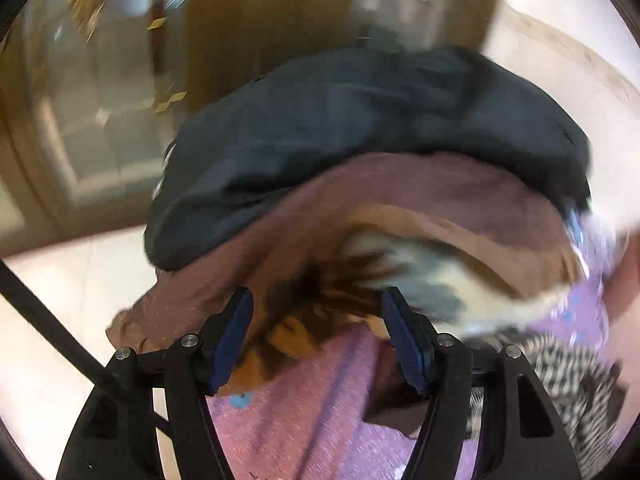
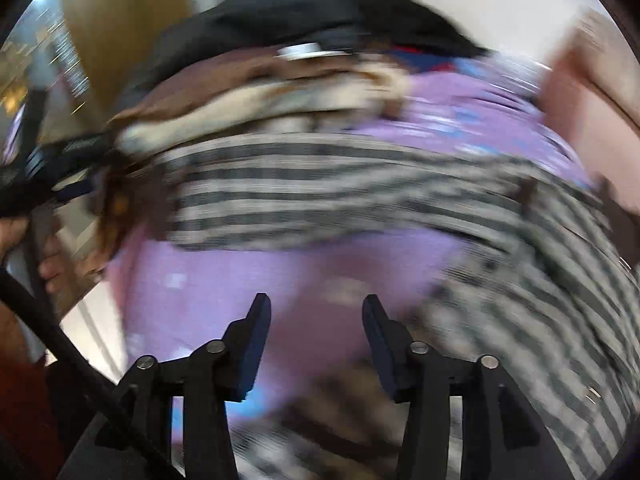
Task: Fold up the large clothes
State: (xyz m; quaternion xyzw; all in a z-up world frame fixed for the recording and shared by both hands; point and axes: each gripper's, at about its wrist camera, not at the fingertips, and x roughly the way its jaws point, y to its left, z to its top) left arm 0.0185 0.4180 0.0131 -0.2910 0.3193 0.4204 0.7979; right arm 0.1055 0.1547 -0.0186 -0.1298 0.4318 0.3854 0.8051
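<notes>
1. Fingers of the left gripper (image 1: 318,334) stand spread apart, gripping nothing, over brown patterned cloth (image 1: 320,296).
2. Right gripper (image 2: 316,338) fingers are likewise parted and empty above the lilac garment (image 2: 248,276).
3. Heaped clothes fill both views: dark navy garment (image 1: 340,132) on top, mauve garment (image 1: 420,184) beneath, striped garment (image 2: 320,188) to the right.

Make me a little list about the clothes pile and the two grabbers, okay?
pile: clothes heaped together, unfolded
top: dark blue garment
under it: brown garment
front: purple garment and striped garment
left gripper: open, over the pile, holding nothing
right gripper: open, over the purple garment
picture: blurry, so details are unclear
</notes>
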